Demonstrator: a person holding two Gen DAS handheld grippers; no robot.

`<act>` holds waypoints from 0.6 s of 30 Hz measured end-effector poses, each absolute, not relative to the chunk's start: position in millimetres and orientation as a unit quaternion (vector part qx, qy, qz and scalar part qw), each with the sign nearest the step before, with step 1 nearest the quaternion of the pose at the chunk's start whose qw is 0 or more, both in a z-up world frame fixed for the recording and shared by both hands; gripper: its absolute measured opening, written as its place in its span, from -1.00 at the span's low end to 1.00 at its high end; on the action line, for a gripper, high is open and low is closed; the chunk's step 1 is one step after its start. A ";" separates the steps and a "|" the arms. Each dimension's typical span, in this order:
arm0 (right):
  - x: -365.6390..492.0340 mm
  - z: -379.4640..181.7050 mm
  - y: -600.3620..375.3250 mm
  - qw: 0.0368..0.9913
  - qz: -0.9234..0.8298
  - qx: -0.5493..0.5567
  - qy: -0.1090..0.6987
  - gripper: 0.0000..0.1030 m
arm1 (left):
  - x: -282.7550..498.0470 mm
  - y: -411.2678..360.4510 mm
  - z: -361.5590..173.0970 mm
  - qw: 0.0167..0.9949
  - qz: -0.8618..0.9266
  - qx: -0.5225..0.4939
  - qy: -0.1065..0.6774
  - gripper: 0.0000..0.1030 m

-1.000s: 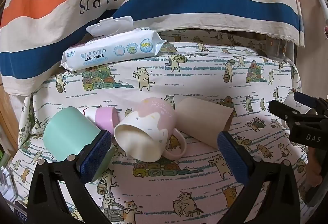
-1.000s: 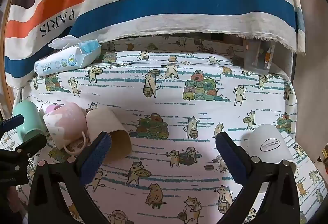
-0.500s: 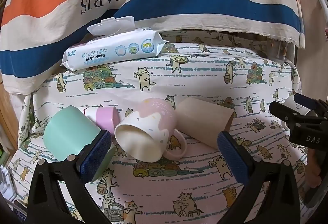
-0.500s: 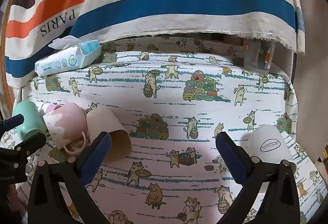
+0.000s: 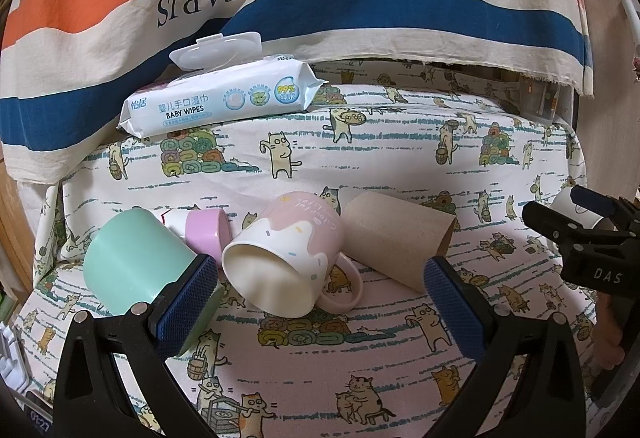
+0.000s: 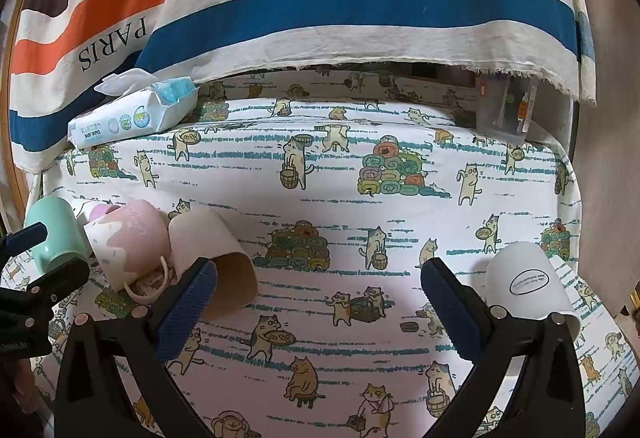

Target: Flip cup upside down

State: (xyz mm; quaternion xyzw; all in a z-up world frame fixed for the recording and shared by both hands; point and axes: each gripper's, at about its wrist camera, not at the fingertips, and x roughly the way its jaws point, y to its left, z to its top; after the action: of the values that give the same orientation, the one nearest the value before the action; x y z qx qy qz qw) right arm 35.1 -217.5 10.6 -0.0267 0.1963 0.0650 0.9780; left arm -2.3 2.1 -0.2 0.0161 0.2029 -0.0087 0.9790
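I have both claws spread wide with nothing in them. My left gripper (image 5: 320,298) frames the pink-and-cream ceramic mug (image 5: 286,258), lying on its side at centre frame, mouth toward me, wedged between the mint green plastic cup (image 5: 134,262) and the tan cardboard cup (image 5: 398,242). My right gripper (image 6: 318,296) hangs over bare cat-print cloth (image 6: 328,173). Closing in risks knocking its neighbours; the glazed mug could slip mid-flip.

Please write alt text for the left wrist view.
The open left gripper faces a pink mug lying on its side, between a green cup and a brown cup, on a cat-print cloth; baby wipes lie behind.
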 end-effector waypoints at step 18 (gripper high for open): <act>31.7 13.0 -216.7 0.980 0.063 -0.031 0.186 0.99 | -9.0 4.9 6.7 0.985 0.002 0.000 0.174 0.99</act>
State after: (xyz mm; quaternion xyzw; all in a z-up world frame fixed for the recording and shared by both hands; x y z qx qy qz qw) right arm 31.7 -216.7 13.0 -0.0307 0.1857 0.0625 0.9801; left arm -9.0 4.9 6.7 -0.0001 0.1745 0.0016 0.9847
